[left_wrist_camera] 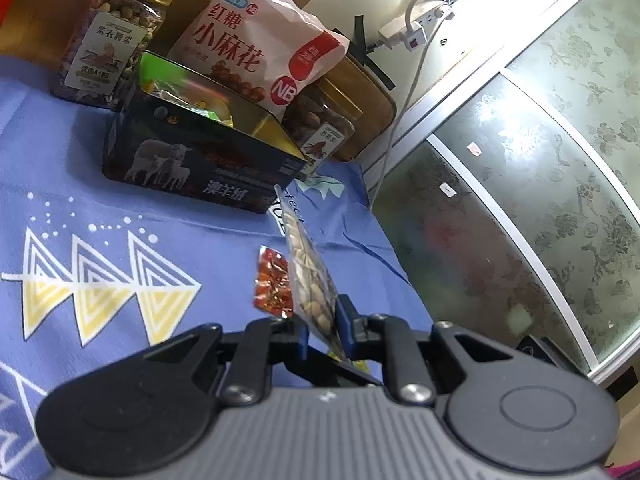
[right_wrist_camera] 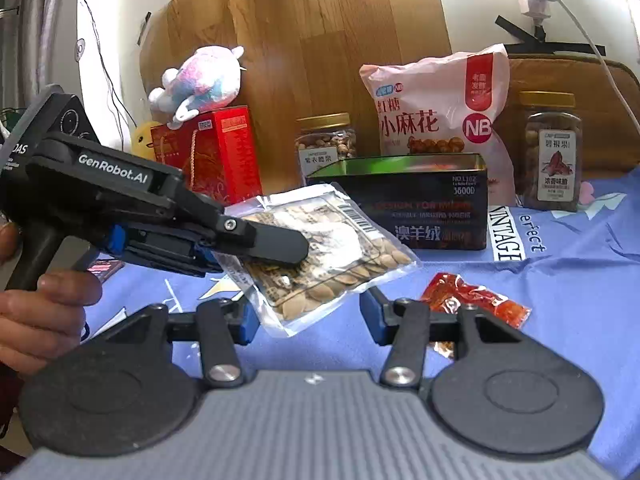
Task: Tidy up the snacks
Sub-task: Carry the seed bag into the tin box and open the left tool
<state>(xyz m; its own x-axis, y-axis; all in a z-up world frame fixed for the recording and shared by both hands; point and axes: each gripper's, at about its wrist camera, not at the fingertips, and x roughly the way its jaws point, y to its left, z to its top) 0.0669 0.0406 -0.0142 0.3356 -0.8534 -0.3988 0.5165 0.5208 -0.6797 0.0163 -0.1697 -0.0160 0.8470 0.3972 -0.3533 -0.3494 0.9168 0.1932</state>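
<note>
My left gripper (left_wrist_camera: pixel 322 320) is shut on a clear bag of seeds (left_wrist_camera: pixel 308 276) and holds it above the blue cloth; it shows from the side in the right wrist view (right_wrist_camera: pixel 280 246), gripping the seed bag (right_wrist_camera: pixel 340 252). My right gripper (right_wrist_camera: pixel 310 316) is open and empty, just below the bag. A red snack packet (left_wrist_camera: pixel 272 284) lies on the cloth, also in the right wrist view (right_wrist_camera: pixel 476 296). A dark open tin (left_wrist_camera: pixel 200 152) with snacks inside stands behind it (right_wrist_camera: pixel 420 208).
Behind the tin stand a pink snack bag (right_wrist_camera: pixel 436 112), two nut jars (right_wrist_camera: pixel 324 140) (right_wrist_camera: pixel 554 152), a red box (right_wrist_camera: pixel 216 152) and a plush toy (right_wrist_camera: pixel 204 80). The table's right edge (left_wrist_camera: pixel 400 264) drops beside glass doors (left_wrist_camera: pixel 540 184).
</note>
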